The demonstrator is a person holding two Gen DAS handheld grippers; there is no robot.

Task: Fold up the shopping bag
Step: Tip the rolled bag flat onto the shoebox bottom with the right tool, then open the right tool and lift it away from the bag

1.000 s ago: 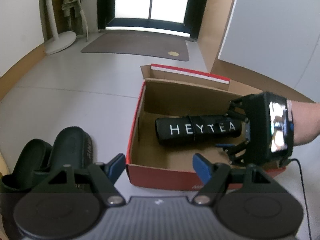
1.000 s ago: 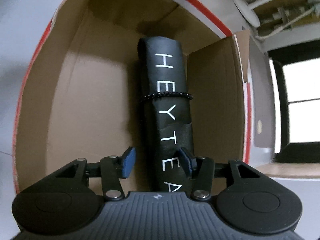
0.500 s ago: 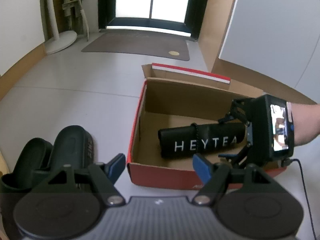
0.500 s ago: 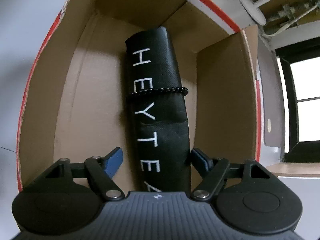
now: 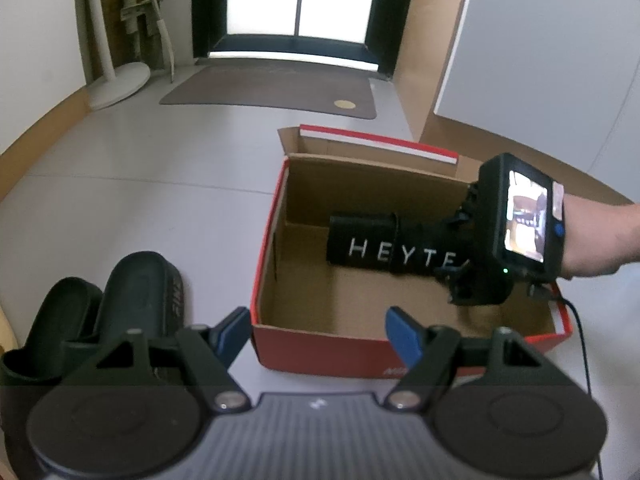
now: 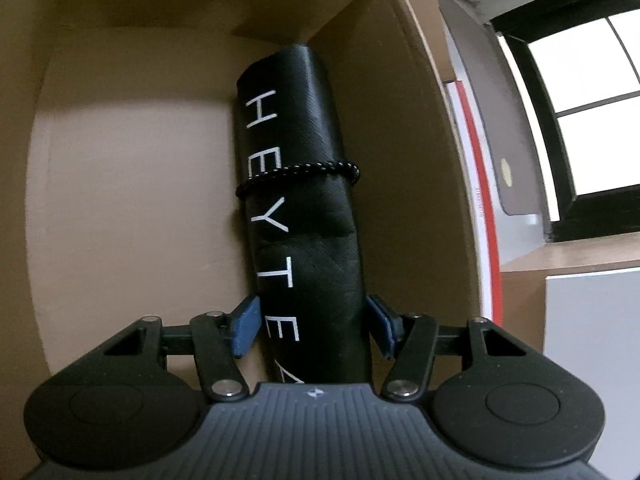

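The shopping bag point(image 5: 380, 246) is a black roll lettered HEYTEA with a black cord around it point(image 6: 298, 174). It sits inside a red cardboard box point(image 5: 320, 350), near the back wall. My right gripper point(image 6: 310, 328) reaches into the box from the right, its blue pads point(image 6: 246, 330) closed against both sides of the roll's near end point(image 6: 312, 280). In the left wrist view it shows as a black unit point(image 5: 512, 232) on a hand. My left gripper point(image 5: 316, 334) is open and empty, in front of the box's near wall.
A pair of black slippers point(image 5: 132, 296) lies on the grey floor left of the box. The box lid point(image 5: 376, 142) stands open at the back. A brown doormat point(image 5: 272, 88) lies before the glass door, a white fan base point(image 5: 116, 86) at far left. A cable point(image 5: 584, 344) trails right.
My right gripper opened, then closed on the end of the roll and shifted it toward the back wall of the box. My left gripper stayed open and drew slightly nearer the box.
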